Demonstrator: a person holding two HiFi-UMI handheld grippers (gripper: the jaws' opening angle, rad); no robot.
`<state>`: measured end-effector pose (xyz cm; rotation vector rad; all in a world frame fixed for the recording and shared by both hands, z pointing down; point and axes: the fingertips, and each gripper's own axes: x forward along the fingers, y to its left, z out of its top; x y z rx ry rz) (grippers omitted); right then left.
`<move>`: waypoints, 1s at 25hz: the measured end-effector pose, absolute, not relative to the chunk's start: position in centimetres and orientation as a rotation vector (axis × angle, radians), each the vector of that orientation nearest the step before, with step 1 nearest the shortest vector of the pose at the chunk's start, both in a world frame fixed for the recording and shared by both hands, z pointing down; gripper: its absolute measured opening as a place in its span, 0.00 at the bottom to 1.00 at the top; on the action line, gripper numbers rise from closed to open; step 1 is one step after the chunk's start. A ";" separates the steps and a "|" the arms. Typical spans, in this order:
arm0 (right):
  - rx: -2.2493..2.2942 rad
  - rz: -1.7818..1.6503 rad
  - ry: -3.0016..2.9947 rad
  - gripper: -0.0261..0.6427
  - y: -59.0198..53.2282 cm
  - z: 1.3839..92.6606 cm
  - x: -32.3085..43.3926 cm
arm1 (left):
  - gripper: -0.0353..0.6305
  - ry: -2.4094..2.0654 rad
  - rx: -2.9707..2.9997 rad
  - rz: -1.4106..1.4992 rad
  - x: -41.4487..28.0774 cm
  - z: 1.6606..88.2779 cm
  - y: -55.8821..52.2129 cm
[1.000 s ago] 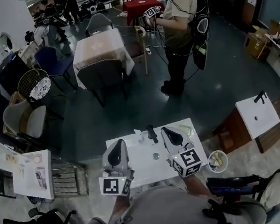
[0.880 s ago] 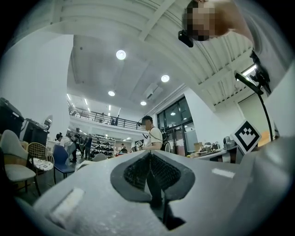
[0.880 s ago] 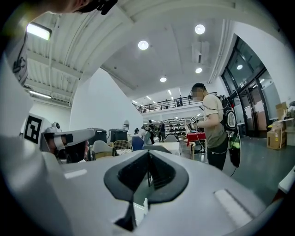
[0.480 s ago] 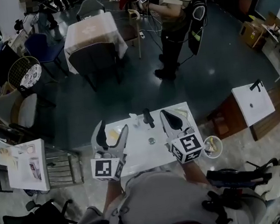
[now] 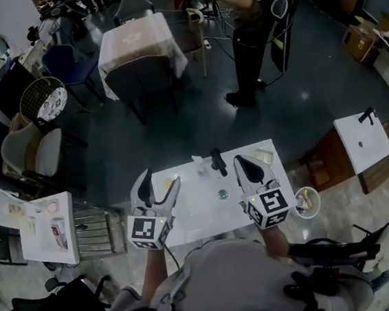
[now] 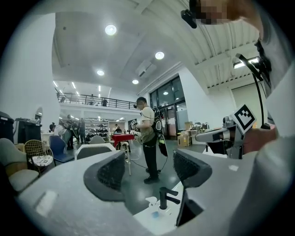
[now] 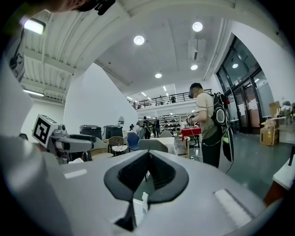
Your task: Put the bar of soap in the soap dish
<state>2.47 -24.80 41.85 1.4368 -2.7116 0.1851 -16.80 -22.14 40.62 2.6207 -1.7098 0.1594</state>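
Pale yellow bar of soap (image 5: 163, 183) at left of white table (image 5: 200, 213), ribbed soap dish (image 5: 264, 156) at its far-right corner

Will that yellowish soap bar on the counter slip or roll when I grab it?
The soap bar looks small, flat and pale yellow, lying on the white counter, so it probably won't roll or tip. Likely rigid and light. It may be slick and squirt from a squeeze; wetness can't be judged here.

Seen from my head, the pale patch (image 5: 166, 187) between the parted jaws of my left gripper (image 5: 160, 180) is too small to tell as soap. In the left gripper view, that gripper's own body hides most of the white table (image 6: 154, 221). The top edge cuts off the standing person (image 5: 254, 28).
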 end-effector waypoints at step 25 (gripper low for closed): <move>1.443 0.186 -2.615 0.04 -24.6 43.6 3.7 | 0.54 -1.133 2.540 1.047 -22.3 59.7 -27.3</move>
